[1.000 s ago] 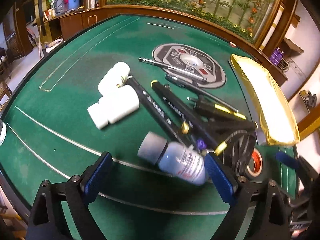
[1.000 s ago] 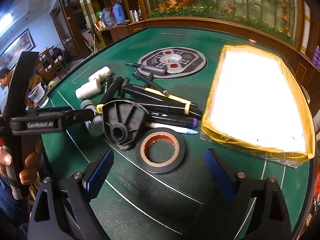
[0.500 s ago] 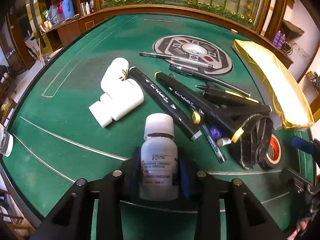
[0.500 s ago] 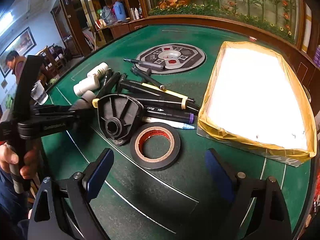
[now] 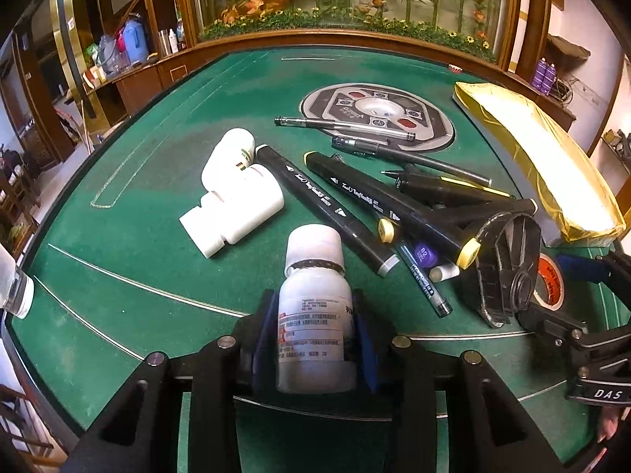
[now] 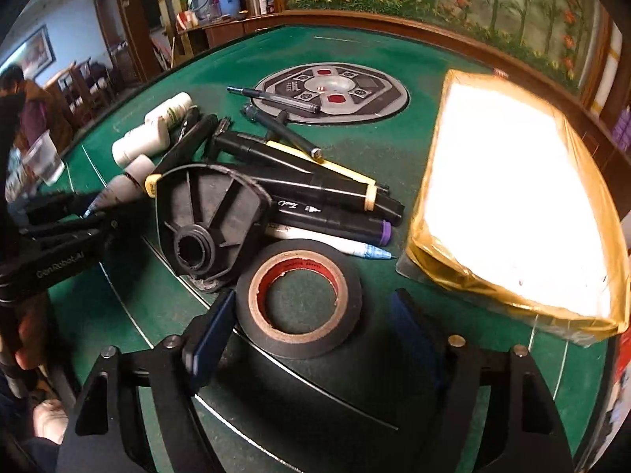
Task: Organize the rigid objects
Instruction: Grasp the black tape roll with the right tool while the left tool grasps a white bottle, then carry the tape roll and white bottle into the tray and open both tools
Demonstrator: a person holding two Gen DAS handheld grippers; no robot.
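Note:
My left gripper (image 5: 313, 309) is shut on a white labelled bottle (image 5: 313, 291), cap pointing away; its jaws are opening slightly, but the pads still press the bottle's sides. My right gripper (image 6: 311, 307) hangs low over a black tape roll (image 6: 303, 341). Its jaws are closing with the roll between them; the left pad is near the rim and the right pad stands apart. Beyond lie a black plastic spool (image 6: 209, 216), several black markers (image 6: 315, 197) and pens, and two white bottles (image 5: 236, 205) on the green table.
A gold-wrapped box (image 6: 512, 205) sits at the right of the table. A round grey panel (image 5: 378, 114) is set in the table's centre. A clear cup (image 5: 12, 287) stands at the left edge. A person stands at the far left of the right wrist view.
The left gripper went from wide open around the lying bottle to shut on it. The right gripper sank toward the tape roll and its jaws narrowed.

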